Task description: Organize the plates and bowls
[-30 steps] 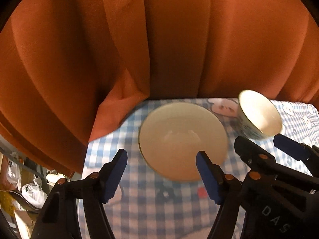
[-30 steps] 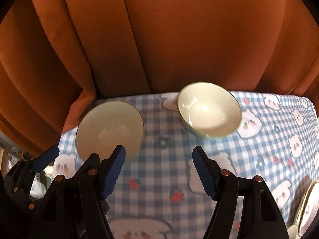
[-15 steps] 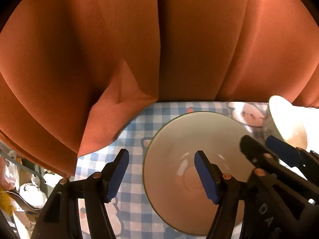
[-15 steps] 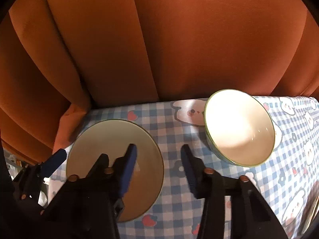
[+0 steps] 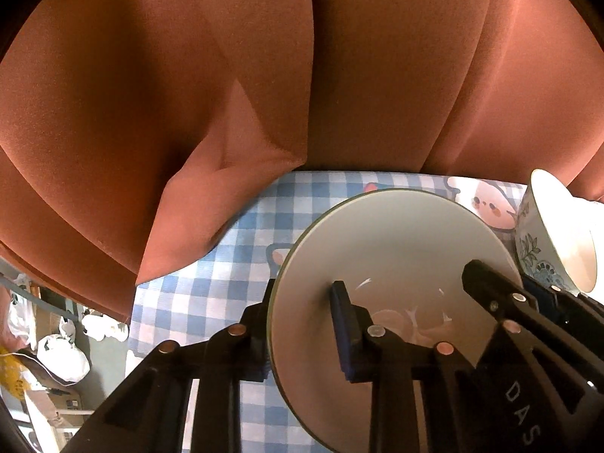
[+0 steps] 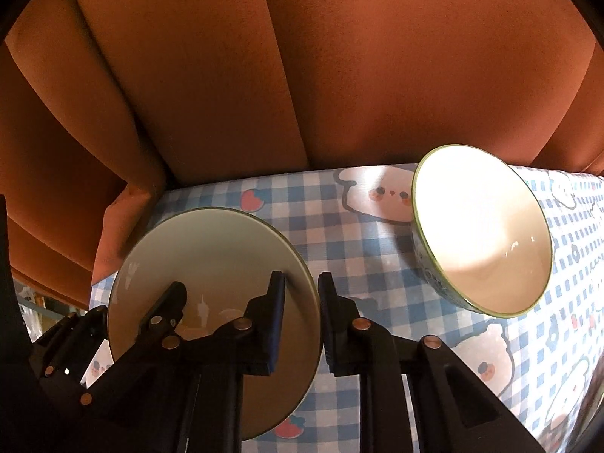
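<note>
Pale, green-rimmed, the plate (image 6: 211, 264) lies on the blue-checked cloth of your bench (image 6: 339, 241), near its left back corner by the orange curtain (image 6: 302, 75); your left tongs (image 5: 305, 324) are clenched on its left rim, one finger inside, one outside; your right tongs (image 6: 302, 321) clamp its right rim the same way; the floral bowl (image 6: 483, 234) sits apart to the right, touched by neither.

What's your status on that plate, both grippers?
Left gripper and right gripper each straddle opposite rims of the plate, grip unconfirmed. Plate on checked tablecloth. Bowl close right, apart.
</note>
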{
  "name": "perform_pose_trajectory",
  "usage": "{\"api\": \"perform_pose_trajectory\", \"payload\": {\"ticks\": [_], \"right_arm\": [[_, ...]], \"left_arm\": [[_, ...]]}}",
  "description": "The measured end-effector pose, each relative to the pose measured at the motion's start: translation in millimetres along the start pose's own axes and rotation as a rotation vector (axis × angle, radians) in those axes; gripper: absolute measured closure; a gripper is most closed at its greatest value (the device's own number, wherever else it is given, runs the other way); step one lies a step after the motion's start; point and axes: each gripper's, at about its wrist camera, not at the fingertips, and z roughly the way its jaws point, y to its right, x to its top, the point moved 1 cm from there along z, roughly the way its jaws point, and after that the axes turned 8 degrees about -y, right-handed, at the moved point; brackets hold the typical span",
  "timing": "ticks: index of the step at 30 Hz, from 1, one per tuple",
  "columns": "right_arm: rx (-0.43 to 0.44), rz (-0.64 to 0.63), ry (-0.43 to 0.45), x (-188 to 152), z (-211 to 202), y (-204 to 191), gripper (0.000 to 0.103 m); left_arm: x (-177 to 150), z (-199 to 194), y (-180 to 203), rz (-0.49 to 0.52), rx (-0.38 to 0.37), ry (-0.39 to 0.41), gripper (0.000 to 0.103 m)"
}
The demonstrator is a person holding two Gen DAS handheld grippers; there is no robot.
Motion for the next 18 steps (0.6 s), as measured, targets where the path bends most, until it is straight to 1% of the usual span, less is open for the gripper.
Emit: {"api": "perform_pose_trajectory", "payload": {"ticks": [3, 6, 12, 18], "right_arm": [[-0.003, -0.006, 0.005, -2.6, 1.4, -0.4, 0.082], [0.001, -0.006, 0.005, -2.6, 2.4, 0.3, 0.082], [-0.003, -0.003, 0.002, -7.6, -5.8, 2.0, 0.082], [-0.014, -0.003, 0.007, -15.9, -19.1, 12.4, 0.082]], "left_arm": [[-1.6, -1.2, -0.9, -0.003, -0.004, -0.007, 0.078], [-3.5, -5.8, -0.9, 0.002, 0.004, 0.012, 0.078], [-9.1, -12.8, 0.9, -0.005, -0.012, 0.008, 0.078], [-19.5, -30.5, 12.0, -0.002, -0.026, 0.027, 0.078]]}}
